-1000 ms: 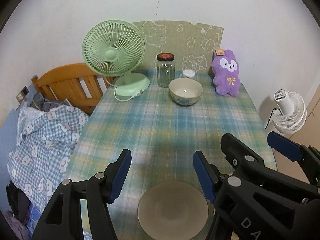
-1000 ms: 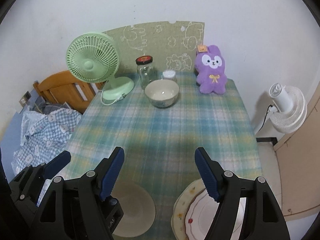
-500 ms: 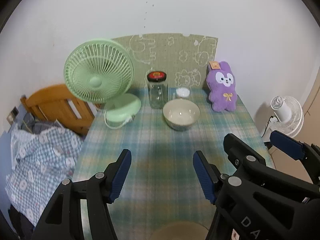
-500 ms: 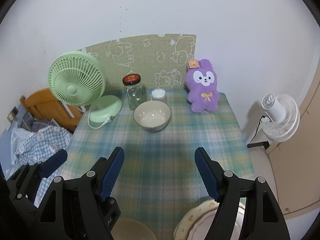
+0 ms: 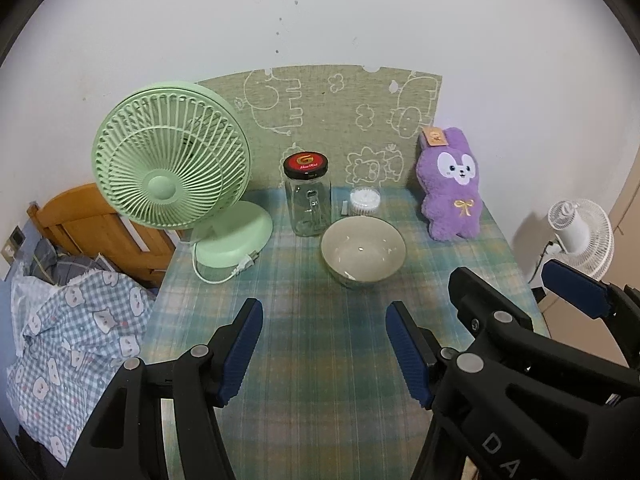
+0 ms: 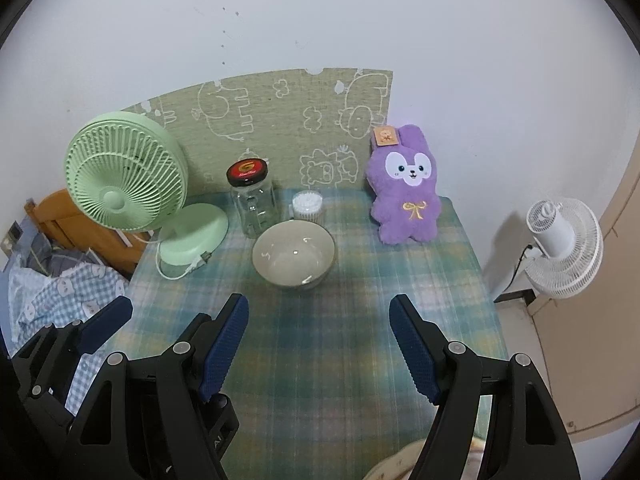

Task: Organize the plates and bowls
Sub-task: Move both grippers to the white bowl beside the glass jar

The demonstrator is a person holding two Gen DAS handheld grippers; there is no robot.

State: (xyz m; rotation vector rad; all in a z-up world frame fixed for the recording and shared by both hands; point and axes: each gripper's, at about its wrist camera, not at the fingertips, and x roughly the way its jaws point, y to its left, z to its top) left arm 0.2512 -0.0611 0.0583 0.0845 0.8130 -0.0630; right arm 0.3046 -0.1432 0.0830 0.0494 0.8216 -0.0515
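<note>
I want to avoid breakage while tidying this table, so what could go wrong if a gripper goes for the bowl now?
1. The glass jar stands right behind the bowl; a reach that overshoots might knock it over.
2. The bowl looks smooth and rounded, so the open left gripper may slip on its rim.
3. The right gripper sits close alongside; both arms converging on the bowl could collide.

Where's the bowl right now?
The bowl sits mid-table toward the back in both views, just in front of the jar and cotton-swab tub.
</note>
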